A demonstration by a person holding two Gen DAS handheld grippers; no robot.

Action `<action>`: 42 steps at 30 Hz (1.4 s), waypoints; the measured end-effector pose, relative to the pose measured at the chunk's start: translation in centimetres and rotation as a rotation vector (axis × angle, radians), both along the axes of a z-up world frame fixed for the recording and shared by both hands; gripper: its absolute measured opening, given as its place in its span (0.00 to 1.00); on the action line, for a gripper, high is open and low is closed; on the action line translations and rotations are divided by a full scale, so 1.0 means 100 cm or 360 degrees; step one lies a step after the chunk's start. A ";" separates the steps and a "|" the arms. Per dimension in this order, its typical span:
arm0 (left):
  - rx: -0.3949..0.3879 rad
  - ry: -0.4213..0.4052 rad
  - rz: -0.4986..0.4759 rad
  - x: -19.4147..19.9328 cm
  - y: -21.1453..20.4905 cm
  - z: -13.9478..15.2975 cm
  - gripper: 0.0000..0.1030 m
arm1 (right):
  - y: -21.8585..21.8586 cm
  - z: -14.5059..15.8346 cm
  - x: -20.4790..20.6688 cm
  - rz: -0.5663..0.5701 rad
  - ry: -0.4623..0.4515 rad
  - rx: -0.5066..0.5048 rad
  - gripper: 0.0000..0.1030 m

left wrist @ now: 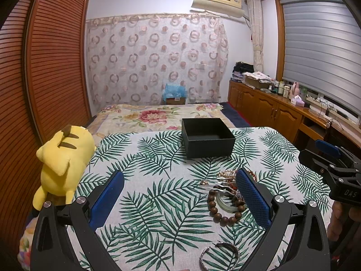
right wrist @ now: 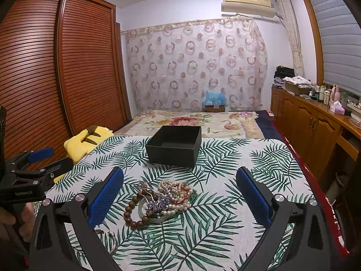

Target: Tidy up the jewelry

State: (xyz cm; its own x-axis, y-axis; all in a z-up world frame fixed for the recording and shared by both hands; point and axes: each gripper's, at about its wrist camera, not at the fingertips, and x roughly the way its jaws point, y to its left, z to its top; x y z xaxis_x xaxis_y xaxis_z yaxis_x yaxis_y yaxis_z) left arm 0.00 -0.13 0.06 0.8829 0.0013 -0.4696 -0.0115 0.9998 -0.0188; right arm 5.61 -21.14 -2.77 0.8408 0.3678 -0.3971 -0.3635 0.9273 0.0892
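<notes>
Surface: flat table covered by a white cloth printed with green palm fronds (right wrist: 225, 225). Far centre: open, square black box (right wrist: 174, 145), upright. Near centre: heap of jewellery, comprising a brown wooden bead bracelet (right wrist: 133, 213), a pale glassy bangle (right wrist: 144, 210) and white pearl strands (right wrist: 178, 194), touching and partly overlapping. Near edge: silver open bangle (left wrist: 220, 256), apart from the heap.

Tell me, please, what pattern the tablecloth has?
Green palm-like leaves on an off-white tablecloth, clearest in the right wrist view.
</notes>
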 end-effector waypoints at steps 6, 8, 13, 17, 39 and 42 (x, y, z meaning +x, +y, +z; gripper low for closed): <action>0.0001 0.0000 0.0000 0.000 0.000 0.000 0.93 | 0.000 0.000 0.000 0.0000 -0.0001 0.0000 0.98; 0.0001 0.0002 -0.0001 0.000 0.000 0.000 0.93 | 0.000 0.000 0.000 0.0000 -0.0001 0.0000 0.98; -0.0001 0.0001 -0.0001 0.000 0.000 -0.001 0.93 | 0.002 0.001 -0.002 0.0003 -0.0001 0.0000 0.98; -0.0003 0.0001 -0.0001 -0.001 0.000 -0.001 0.93 | 0.006 0.003 -0.004 0.0005 0.0001 -0.0001 0.98; -0.0026 0.0253 -0.0127 -0.004 0.010 -0.045 0.93 | 0.025 -0.026 -0.010 0.0160 0.0138 -0.0065 0.92; -0.0015 0.0323 -0.0167 -0.004 0.007 -0.058 0.93 | 0.027 -0.037 -0.007 0.0192 0.0195 -0.0098 0.85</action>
